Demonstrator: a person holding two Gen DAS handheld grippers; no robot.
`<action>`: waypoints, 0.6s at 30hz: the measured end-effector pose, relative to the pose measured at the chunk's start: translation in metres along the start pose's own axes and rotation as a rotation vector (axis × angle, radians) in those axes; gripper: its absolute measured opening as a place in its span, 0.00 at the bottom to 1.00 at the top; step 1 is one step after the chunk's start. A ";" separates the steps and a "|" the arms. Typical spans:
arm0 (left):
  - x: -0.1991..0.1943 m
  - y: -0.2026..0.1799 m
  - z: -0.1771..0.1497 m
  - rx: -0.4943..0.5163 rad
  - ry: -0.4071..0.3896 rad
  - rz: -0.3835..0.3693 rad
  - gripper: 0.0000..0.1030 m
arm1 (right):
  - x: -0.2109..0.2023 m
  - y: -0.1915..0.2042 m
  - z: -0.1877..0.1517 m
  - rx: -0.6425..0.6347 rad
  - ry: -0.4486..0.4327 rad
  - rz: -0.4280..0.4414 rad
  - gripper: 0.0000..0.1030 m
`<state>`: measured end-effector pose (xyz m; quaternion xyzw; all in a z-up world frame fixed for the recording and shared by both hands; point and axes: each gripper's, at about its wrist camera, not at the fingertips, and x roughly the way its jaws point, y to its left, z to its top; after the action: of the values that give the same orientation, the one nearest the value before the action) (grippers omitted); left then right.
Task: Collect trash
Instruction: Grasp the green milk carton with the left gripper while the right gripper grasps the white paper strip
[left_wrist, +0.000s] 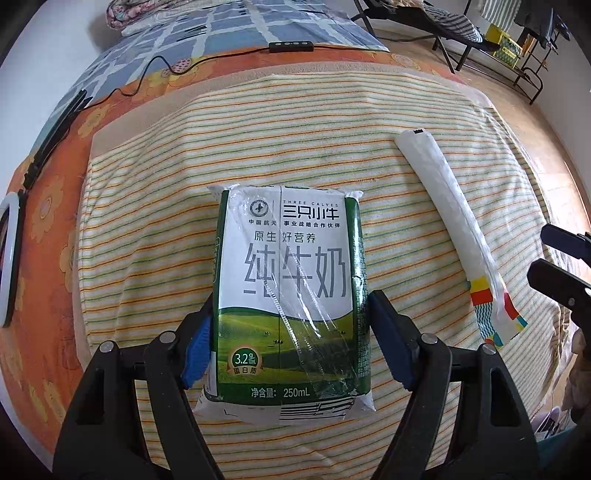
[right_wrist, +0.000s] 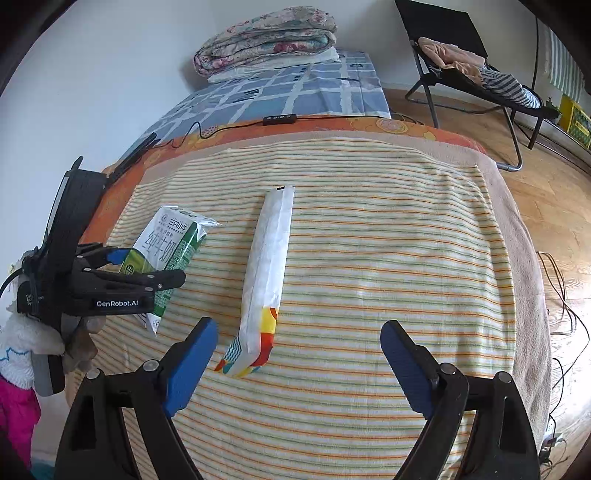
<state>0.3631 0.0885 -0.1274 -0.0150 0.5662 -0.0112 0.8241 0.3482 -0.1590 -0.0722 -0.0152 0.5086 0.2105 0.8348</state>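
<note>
On the left, the left tool (left_wrist: 290, 325) was clamped on a green and white milk carton (left_wrist: 288, 295), its blue pads (left_wrist: 197, 356) pressing the carton's two narrow sides near the lower half, probably because the flat faces are too broad to span. In the right wrist view the carton (right_wrist: 168, 254) appeared tilted, its far end raised above the striped towel (right_wrist: 388, 258) that covers the bed, so it looked lifted rather than resting. Just right of it, apart from the carton, a long white paper wrapper (right_wrist: 266, 273) with a colourful printed end lay flat on the towel, untouched. Further right, the right tool (right_wrist: 299, 363) stood wide open and empty, its fingers straddling the wrapper's near end, seemingly lined up to close on it next.
</note>
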 end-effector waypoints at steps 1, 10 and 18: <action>-0.003 0.005 -0.003 -0.015 -0.006 -0.007 0.76 | 0.007 0.002 0.005 0.005 0.004 0.009 0.85; -0.022 0.032 -0.028 -0.085 -0.042 -0.015 0.76 | 0.071 0.024 0.030 0.009 0.057 0.019 0.67; -0.034 0.030 -0.046 -0.091 -0.057 -0.015 0.76 | 0.084 0.040 0.026 -0.039 0.083 -0.080 0.40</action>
<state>0.3081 0.1195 -0.1137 -0.0569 0.5424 0.0090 0.8382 0.3888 -0.0877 -0.1240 -0.0602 0.5374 0.1861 0.8203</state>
